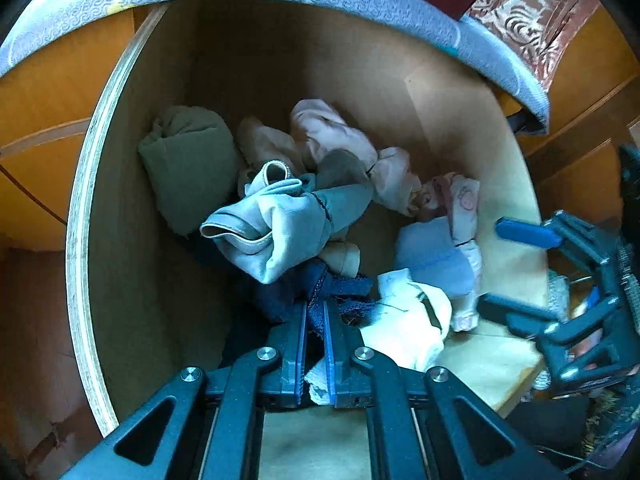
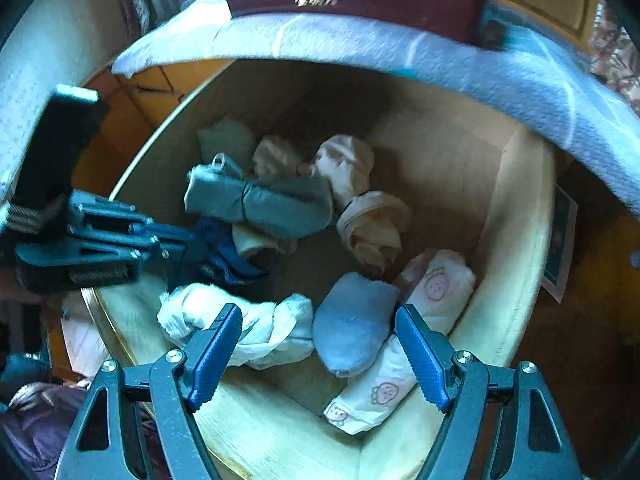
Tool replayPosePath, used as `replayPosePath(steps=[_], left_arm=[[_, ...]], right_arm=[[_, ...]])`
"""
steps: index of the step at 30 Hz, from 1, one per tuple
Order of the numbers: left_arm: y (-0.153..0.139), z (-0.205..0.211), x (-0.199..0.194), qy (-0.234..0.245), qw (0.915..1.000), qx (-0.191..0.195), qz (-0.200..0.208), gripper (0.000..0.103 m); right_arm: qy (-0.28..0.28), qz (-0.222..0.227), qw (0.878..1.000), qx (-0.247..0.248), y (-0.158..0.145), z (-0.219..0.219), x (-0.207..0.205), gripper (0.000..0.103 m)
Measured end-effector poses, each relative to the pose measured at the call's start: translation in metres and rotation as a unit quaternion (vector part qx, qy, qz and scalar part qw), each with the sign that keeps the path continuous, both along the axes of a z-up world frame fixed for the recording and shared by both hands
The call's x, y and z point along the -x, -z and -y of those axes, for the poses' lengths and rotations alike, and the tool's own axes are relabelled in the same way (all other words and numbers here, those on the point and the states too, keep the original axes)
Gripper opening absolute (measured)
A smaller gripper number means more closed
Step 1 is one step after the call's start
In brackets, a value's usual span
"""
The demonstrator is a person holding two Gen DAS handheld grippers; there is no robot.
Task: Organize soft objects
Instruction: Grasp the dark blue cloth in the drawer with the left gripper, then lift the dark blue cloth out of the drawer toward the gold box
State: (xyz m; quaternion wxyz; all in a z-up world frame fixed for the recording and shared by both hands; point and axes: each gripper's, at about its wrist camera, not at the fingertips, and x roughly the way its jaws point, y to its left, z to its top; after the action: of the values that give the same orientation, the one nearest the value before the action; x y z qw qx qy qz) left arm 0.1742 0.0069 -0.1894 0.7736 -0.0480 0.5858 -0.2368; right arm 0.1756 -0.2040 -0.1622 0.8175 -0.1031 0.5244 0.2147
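Two views are given, and the left wrist view is taken first. The left gripper (image 1: 315,312) is seen at the lower centre of the frame with its jaws drawn almost together on a dark blue lace garment (image 1: 340,286), which is pinched between the pads and bunches just above the fingertips. A grey rolled bundle (image 1: 280,228) lies directly above that garment, its long axis running from lower left to upper right. An olive roll (image 1: 188,164) rests at the upper left of the wooden drawer (image 1: 80,216), and pale pink rolls (image 1: 340,136) are seen at the upper centre. A white bundle (image 1: 408,320) lies just right of the fingertips, with a light blue bundle (image 1: 432,260) above it. The right gripper (image 1: 520,268) is seen at the right edge, its jaws standing wide apart.

In the right wrist view, the right gripper (image 2: 318,332) is shown at the bottom of the frame, jaws spread wide and nothing gripped. Between its fingers lie the light blue bundle (image 2: 356,320), its long axis tilted from lower left to upper right, and the end of the white bundle (image 2: 248,328), which stretches across to the left. A white printed roll (image 2: 400,368) lies beside the right finger, pointing to the upper right. The left gripper (image 2: 192,246) enters from the left edge, closed on the dark blue lace garment (image 2: 228,256).
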Motion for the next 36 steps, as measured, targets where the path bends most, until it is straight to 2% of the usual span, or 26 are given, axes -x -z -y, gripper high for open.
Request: replayPosePath(steps=[12, 25, 28, 33, 36], left_arm=[[-0.030, -0.021, 0.009, 0.008, 0.9985, 0.031, 0.044, 0.006], [-0.059, -0.037, 0.026, -0.017, 0.9941, 0.059, 0.089, 0.005], [-0.068, -0.044, 0.027, -0.028, 0.9922, 0.067, 0.101, 0.005], [-0.082, -0.051, 0.029, -0.036, 0.9888, 0.078, 0.122, 0.004], [-0.090, -0.053, 0.028, -0.040, 0.9867, 0.085, 0.132, 0.004]], right_arm=[[-0.028, -0.029, 0.999, 0.034, 0.024, -0.016, -0.001, 0.079], [-0.027, -0.025, 0.998, 0.048, 0.032, -0.022, -0.001, 0.079], [-0.017, -0.024, 0.997, 0.068, 0.034, -0.028, 0.003, 0.079], [0.032, -0.040, 0.991, 0.127, 0.044, -0.031, 0.004, 0.077], [0.057, -0.045, 0.988, 0.138, 0.047, -0.033, 0.001, 0.077]])
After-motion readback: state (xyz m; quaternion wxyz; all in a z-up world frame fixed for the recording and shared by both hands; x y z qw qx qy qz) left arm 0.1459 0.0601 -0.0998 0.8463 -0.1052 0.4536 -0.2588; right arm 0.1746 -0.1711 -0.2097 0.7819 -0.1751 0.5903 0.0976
